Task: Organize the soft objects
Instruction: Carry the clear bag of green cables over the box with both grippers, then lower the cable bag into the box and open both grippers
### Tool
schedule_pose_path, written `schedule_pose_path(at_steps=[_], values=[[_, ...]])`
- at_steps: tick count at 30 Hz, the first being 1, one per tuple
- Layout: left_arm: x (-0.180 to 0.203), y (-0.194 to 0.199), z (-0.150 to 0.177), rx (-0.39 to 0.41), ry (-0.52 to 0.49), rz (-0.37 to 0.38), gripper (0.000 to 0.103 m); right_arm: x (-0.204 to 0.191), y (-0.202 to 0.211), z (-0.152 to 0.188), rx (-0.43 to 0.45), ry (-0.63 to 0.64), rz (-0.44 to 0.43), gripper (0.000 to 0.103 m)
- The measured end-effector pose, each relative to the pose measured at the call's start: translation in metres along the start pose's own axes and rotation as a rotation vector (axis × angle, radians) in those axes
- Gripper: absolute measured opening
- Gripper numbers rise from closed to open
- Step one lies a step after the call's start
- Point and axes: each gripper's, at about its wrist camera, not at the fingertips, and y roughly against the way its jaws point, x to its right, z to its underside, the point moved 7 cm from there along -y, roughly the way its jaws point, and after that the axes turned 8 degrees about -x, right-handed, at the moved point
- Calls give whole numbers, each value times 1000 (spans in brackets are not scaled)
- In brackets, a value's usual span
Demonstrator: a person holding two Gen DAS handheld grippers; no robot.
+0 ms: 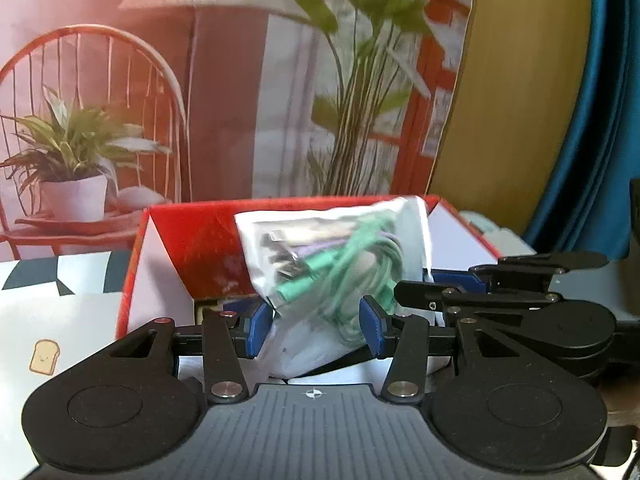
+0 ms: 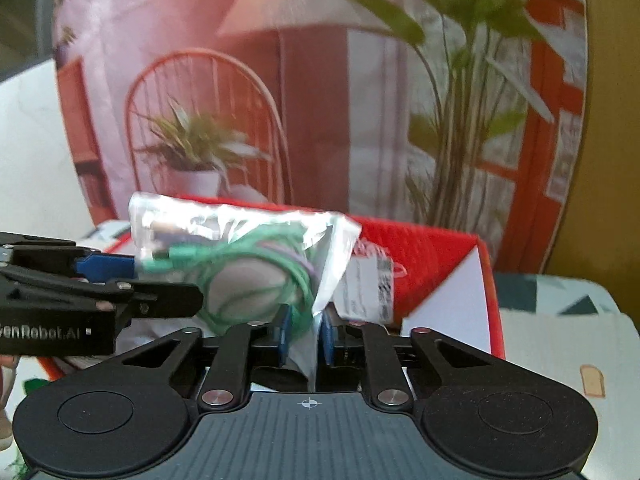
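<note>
Left wrist view: our left gripper [image 1: 316,330] has its blue pads on either side of a clear plastic bag of coiled green cables [image 1: 340,268], its jaws grasping the bag's lower part. The bag hangs in front of the open red box [image 1: 200,252], its top rising above the box's far wall. Our right gripper [image 1: 436,280] comes in from the right, its tip hidden behind the bag. The bag stands roughly upright, long axis running from lower centre up to the right, with the cable plugs pointing left.

Right wrist view: our right gripper [image 2: 306,338] is clenched on a thin fold of plastic at the bag's lower right corner, nearly fully closed. The bag of cables [image 2: 248,264] spreads up and left, its long axis closer to level here, and the left gripper [image 2: 120,272] reaches in to its left end. The red box [image 2: 432,264] lies just behind.

To do this well, we judge that both grips should travel together so the thin plastic does not tear, lower the bag's bottom edge over the box's opening first, and let go only once it rests inside
</note>
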Motion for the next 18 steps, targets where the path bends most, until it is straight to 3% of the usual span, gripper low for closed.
schedule_pose_path(at_steps=[7, 12, 18], values=[[-9, 1, 2, -7, 10, -29, 51, -2, -6, 4, -56, 8, 51, 18], [-8, 21, -3, 34, 2, -45, 63, 2, 6, 3, -23, 9, 83, 25], [-7, 51, -3, 77, 3, -70, 79, 1, 32, 3, 16, 24, 95, 51]])
